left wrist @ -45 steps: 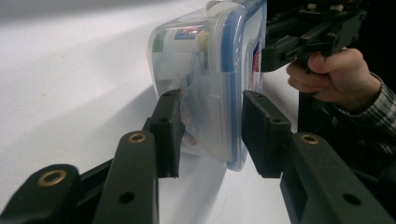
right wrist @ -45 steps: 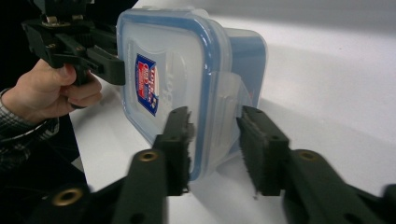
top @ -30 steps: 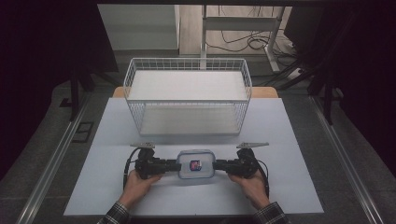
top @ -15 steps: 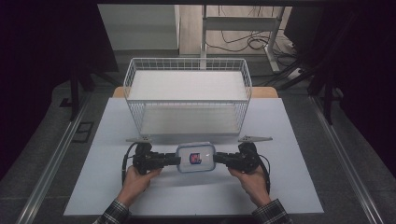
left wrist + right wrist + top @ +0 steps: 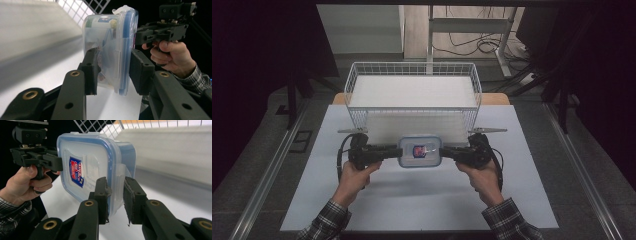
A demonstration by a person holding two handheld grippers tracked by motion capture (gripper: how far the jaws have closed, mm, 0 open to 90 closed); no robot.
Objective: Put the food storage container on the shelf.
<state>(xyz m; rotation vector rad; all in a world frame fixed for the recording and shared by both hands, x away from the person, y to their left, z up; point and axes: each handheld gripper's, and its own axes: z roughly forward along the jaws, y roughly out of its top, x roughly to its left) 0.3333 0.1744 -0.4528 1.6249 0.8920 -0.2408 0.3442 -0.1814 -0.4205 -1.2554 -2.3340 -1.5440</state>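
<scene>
Wire basket (image 5: 412,75) just behind held container (image 5: 419,152)

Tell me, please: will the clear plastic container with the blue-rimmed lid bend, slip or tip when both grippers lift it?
The container looks rigid, so it probably will not bend. Its smooth plastic may slip, as the left gripper and right gripper clamp only its side flaps. Held at both ends, it seems unlikely to tip.

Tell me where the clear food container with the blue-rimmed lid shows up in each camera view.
High view: food container at centre, in front of the wire basket.
Left gripper view: container upper centre, between the near jaws.
Right gripper view: container centre-left, its edge between the near jaws.
Shared landmark: the wire basket.
</scene>
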